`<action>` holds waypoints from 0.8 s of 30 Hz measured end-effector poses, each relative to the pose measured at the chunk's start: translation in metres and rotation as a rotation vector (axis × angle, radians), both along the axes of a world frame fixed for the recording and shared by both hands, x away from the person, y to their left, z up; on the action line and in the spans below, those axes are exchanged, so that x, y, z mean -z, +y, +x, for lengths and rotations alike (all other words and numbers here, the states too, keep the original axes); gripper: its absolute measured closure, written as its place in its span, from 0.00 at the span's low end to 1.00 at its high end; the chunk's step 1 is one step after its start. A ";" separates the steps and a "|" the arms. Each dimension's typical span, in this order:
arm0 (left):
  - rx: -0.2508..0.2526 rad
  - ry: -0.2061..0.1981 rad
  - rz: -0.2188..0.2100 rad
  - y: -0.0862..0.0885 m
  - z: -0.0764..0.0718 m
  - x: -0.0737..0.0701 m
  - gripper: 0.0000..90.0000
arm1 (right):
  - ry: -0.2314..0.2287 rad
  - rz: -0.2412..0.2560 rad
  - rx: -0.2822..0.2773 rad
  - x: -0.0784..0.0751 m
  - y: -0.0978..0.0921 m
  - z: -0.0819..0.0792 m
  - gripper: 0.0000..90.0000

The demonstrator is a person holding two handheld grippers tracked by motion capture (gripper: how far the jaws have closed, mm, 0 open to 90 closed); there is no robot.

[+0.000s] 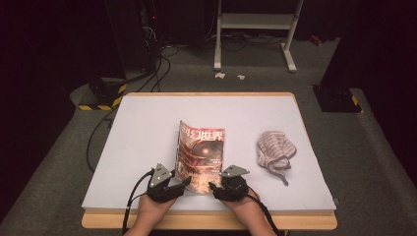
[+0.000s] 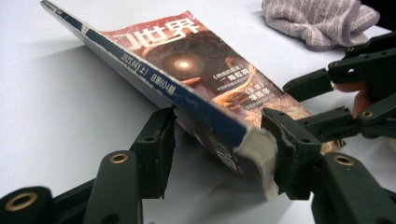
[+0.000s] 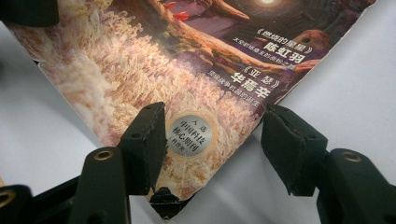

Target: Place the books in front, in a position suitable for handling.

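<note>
High view puts the magazine [image 1: 201, 155] mid-bench [image 1: 147, 128], spine edge lifted, a striped cloth [image 1: 275, 151] well to its right. I see my left hand-held gripper [image 2: 219, 140] spread wide around the raised spine corner. My right hand-held gripper [image 3: 212, 135] is released too, straddling the cover's near corner.

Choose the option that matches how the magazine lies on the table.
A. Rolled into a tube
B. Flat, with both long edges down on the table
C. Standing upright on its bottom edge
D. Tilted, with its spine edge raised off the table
D: in the left gripper view the magazine slopes, its blue spine edge lifted between the open jaws of the left gripper with shadow beneath it, while its far edge stays down on the table.
</note>
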State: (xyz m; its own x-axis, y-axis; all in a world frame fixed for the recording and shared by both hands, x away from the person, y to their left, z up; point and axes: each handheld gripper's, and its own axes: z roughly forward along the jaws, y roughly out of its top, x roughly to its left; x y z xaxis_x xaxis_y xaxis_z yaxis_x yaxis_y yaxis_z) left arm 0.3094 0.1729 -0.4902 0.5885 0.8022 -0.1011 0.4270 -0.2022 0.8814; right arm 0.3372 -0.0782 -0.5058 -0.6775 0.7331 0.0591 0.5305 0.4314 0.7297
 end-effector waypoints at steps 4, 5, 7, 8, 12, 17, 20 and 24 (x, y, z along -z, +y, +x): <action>-0.027 -0.001 -0.008 -0.004 0.003 0.002 0.50 | 0.000 -0.001 0.004 0.000 0.002 -0.001 0.46; -0.035 0.000 0.002 -0.005 0.004 0.003 0.48 | -0.005 -0.004 0.004 0.000 0.003 -0.001 0.46; -0.048 0.001 0.003 -0.005 0.006 0.003 0.47 | -0.004 -0.007 0.005 0.000 0.006 -0.002 0.46; -0.056 0.002 0.001 -0.005 0.006 0.003 0.46 | -0.006 -0.006 0.000 0.000 0.009 -0.003 0.45; -0.091 0.017 0.004 -0.001 0.011 0.005 0.44 | -0.005 -0.005 -0.019 0.000 0.014 -0.005 0.45; -0.125 0.038 -0.004 0.004 0.015 0.007 0.50 | -0.008 0.000 -0.040 0.000 0.020 -0.007 0.44; -0.131 0.040 -0.020 0.006 0.016 0.007 0.55 | -0.007 0.000 -0.040 0.000 0.020 -0.007 0.45; -0.138 0.031 -0.028 0.010 0.017 0.007 0.65 | -0.005 0.002 -0.037 0.001 0.020 -0.007 0.44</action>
